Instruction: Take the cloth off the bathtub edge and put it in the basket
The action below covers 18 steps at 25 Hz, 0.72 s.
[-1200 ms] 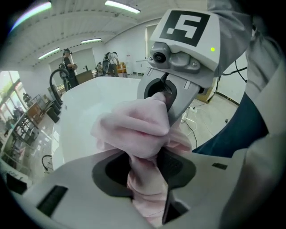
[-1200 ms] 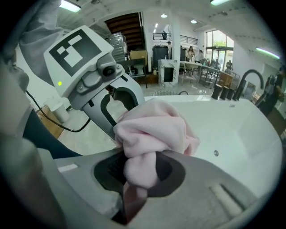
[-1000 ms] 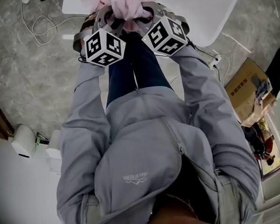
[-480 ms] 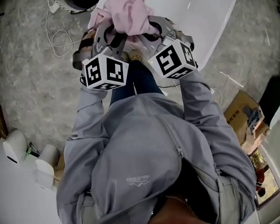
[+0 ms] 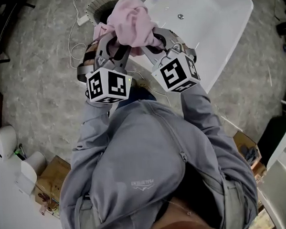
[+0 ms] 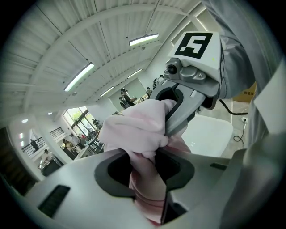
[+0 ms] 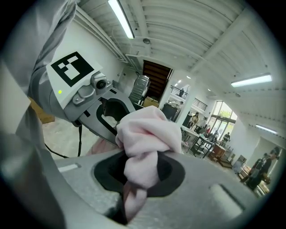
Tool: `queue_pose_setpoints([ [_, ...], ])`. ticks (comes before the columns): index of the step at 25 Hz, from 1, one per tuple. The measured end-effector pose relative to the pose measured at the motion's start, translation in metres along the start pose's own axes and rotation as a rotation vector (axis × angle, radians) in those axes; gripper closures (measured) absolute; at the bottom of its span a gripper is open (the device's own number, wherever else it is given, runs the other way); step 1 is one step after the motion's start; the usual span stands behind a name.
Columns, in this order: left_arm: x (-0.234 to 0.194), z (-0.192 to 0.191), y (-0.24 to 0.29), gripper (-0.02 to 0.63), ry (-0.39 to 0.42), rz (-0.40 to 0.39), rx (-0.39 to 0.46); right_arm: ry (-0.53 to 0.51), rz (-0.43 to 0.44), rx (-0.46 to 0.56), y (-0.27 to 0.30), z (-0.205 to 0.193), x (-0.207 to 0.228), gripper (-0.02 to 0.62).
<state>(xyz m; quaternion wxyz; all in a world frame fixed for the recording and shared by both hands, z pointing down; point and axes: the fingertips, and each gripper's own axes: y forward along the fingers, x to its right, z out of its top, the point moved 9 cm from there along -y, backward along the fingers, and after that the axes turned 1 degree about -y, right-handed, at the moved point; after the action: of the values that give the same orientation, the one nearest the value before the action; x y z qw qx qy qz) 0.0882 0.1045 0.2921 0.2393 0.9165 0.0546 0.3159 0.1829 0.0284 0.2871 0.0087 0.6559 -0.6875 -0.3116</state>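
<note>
Because the cloth [image 5: 131, 26] is soft, light and bunched, it is judged easy to carry; it is held aloft beside the bathtub [image 5: 219, 16], with the jaws of the left gripper [image 5: 114, 47] and the right gripper [image 5: 154, 43] each clamped on its lower folds.
</note>
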Motion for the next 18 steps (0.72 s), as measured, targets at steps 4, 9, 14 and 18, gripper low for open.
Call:
queue_pose_setpoints([
  [4,-0.012,0.001,-0.02,0.469,-0.028,0.093,-0.016,-0.051,0.037,0.069,0.005,0.021,0.004,0.526],
  [9,-0.024,0.0,-0.051,0.47,-0.052,0.202,-0.053,-0.101,0.089,0.147,0.011,0.051,0.0,0.526],
  [14,-0.037,-0.016,-0.081,0.471,-0.091,0.296,-0.085,-0.147,0.144,0.216,0.031,0.079,-0.011,0.526],
  [18,-0.047,-0.034,-0.1,0.471,-0.131,0.367,-0.114,-0.183,0.186,0.259,0.051,0.099,-0.021,0.526],
])
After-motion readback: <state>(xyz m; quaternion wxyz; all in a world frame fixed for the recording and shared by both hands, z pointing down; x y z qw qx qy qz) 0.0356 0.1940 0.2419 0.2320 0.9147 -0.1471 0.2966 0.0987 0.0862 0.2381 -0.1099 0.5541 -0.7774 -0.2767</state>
